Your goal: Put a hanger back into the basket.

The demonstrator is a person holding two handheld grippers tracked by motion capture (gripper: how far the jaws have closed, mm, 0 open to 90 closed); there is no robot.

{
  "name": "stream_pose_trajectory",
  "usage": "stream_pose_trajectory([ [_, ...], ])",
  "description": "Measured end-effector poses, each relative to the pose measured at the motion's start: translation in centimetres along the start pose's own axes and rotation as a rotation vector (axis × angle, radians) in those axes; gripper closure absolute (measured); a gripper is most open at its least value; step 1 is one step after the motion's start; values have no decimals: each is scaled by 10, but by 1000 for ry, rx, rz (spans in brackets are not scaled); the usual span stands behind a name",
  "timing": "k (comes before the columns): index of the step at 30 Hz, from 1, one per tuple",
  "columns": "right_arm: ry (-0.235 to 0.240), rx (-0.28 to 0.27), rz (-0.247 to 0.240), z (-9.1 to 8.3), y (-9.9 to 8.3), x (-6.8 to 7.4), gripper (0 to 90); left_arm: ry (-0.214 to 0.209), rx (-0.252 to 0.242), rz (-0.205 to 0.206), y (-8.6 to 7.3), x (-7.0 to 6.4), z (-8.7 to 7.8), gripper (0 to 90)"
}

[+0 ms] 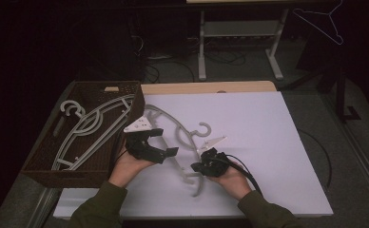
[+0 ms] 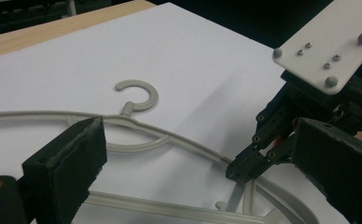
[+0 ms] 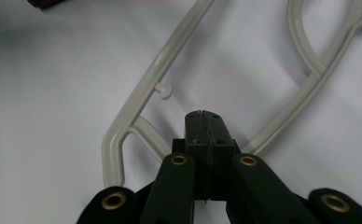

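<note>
Right gripper view: right gripper (image 3: pixel 203 122) hides hanger (image 3: pixel 146 88) bar.

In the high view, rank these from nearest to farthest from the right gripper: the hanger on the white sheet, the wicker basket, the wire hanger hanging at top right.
1. The hanger on the white sheet: the right gripper is at its lower end, near the front edge.
2. The wicker basket: off to the left, on the table's left side.
3. The wire hanger: far back at upper right, beyond the table.
</note>
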State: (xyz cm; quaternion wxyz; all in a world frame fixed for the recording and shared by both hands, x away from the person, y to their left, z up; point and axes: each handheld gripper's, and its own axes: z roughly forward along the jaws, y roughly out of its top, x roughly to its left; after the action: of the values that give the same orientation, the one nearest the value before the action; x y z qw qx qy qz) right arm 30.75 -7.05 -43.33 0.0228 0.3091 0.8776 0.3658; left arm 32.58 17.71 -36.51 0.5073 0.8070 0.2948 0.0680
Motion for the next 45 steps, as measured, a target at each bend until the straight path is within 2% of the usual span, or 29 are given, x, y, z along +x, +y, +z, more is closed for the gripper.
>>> stream_pose_trajectory([
  [3,-20,34,-3,3,-1,1,898,0,6,3,-1,0,1,31],
  [5,-16,33,-3,2,-1,0,899,4,12,5,-1,0,2,31],
  [9,-46,52,-20,-2,-3,-2,899,6,20,4,-2,1,3,31],
  [13,-103,73,-29,-9,-7,-8,899,11,26,5,-3,2,2,31],
  [14,-124,75,-27,-13,-10,-11,899,12,24,3,-3,2,2,31],
  [19,-168,80,18,-33,-25,-34,899,14,27,0,-3,2,4,35],
  [21,-203,89,31,-43,-32,-44,899,15,30,1,-3,1,5,37],
  [26,-277,88,78,-70,-52,-77,898,18,42,9,-4,1,7,40],
  [27,-287,86,70,-74,-55,-82,899,22,39,7,-4,1,8,45],
  [29,-277,72,111,-80,-60,-87,898,32,42,9,-3,3,11,68],
  [30,-272,58,128,-83,-62,-89,898,37,43,7,-2,4,14,99],
  [32,-245,-9,149,-92,-60,-91,896,52,50,23,1,8,20,184],
  [34,-247,-49,145,-96,-57,-89,884,72,68,39,4,13,27,290],
  [35,-245,-65,148,-98,-56,-88,857,76,65,38,5,16,32,377],
  [37,-233,-90,145,-100,-56,-87,754,85,76,26,10,26,45,538],
  [39,-232,-113,150,-100,-55,-87,646,102,84,34,15,35,57,704],
  [41,-241,-127,144,-100,-55,-86,562,133,123,49,19,46,72,853],
  [42,-238,-126,145,-100,-54,-85,556,149,135,41,20,52,79,900],
  [44,-239,-132,133,-99,-54,-85,531,164,160,32,21,63,92,900],
  [45,-237,-131,127,-99,-54,-85,530,180,180,54,22,69,98,900],
])
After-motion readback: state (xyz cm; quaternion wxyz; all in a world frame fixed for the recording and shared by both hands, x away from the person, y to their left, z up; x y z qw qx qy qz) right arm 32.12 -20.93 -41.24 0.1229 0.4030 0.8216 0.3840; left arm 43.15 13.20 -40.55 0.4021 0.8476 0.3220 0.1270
